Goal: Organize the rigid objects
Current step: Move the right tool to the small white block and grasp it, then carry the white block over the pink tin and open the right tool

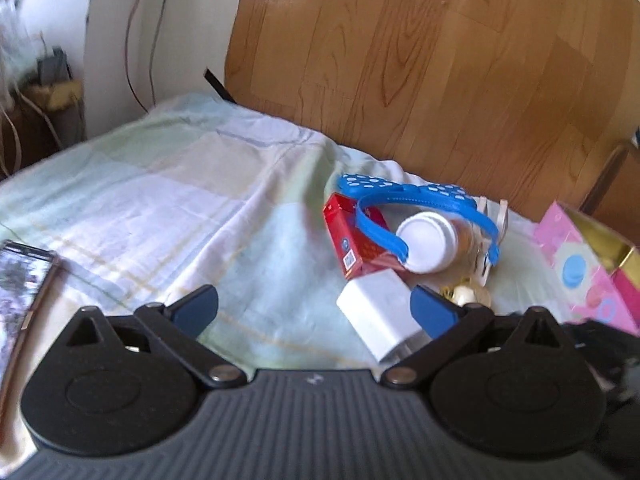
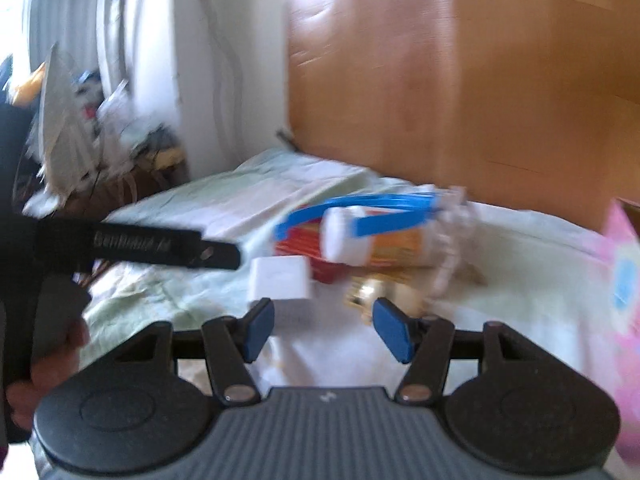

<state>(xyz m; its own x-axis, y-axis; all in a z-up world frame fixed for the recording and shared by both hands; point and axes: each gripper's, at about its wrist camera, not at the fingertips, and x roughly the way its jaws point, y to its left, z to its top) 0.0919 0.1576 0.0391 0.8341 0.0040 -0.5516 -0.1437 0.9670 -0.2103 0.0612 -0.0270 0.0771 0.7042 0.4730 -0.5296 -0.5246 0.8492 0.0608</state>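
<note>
**A small heap of odds and ends on the bed, both grippers empty**

Left wrist view: the left gripper (image 1: 314,314) has its blue pads spread wide with only the pale checked sheet (image 1: 160,200) between them. A white charger block (image 1: 380,326) lies at about 3 o'clock from the gap, just beside the right pad. Beyond it, toward 1 o'clock, sit a red carton (image 1: 352,240), a bottle with a white cap (image 1: 430,244) lying on its side, and a blue polka-dot headband (image 1: 400,196) arched over both. A pink box (image 1: 580,264) stands at the 3 o'clock edge; a phone (image 1: 22,288) lies at 9 o'clock.

Right wrist view (heavily blurred): the right gripper (image 2: 324,330) is about half open, holding nothing. The charger block (image 2: 280,280) sits at 11 o'clock from it, the bottle (image 2: 380,240) and headband (image 2: 360,208) at 12 to 1 o'clock. The left gripper's finger (image 2: 160,248) reaches in from 9 o'clock, a hand (image 2: 48,360) below it.
</note>
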